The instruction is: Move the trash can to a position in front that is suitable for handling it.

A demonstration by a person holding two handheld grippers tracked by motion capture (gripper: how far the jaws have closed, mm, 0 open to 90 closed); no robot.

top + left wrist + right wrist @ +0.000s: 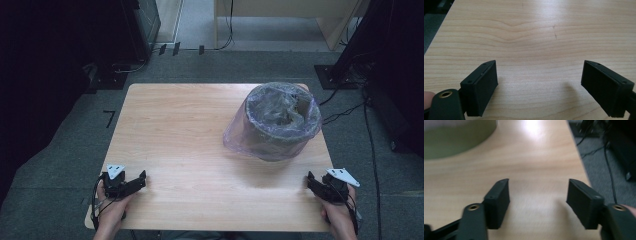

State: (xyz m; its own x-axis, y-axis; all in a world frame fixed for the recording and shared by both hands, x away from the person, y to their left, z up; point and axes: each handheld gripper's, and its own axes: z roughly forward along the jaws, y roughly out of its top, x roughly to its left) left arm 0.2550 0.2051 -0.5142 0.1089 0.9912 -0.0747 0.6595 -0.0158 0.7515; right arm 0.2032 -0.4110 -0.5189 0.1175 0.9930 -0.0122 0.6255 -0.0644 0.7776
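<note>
- A light wooden tabletop (185,130) carries a dark round bin (277,122) lined with a clear plastic bag (235,137); the bag folds over the rim and hangs loose down the bin's left side.
- The bin stands upright on the far right part of the tabletop, close to the right edge and well apart from both grippers.
- The left gripper (135,184) rests at the near left corner of the tabletop, held by the person's left hand (111,212). In the left gripper view its jaws stand wide apart with bare wood between them, grasping nothing.
- The right gripper (314,184) sits at the near right corner, held by the right hand (340,217). In the right gripper view its jaws are likewise spread, released, with only tabletop between them.
- In that same view the bin's lower wall (456,137) shows blurred at the upper left, and the grey floor (599,157) with cables lies beyond the tabletop's right edge.
</note>
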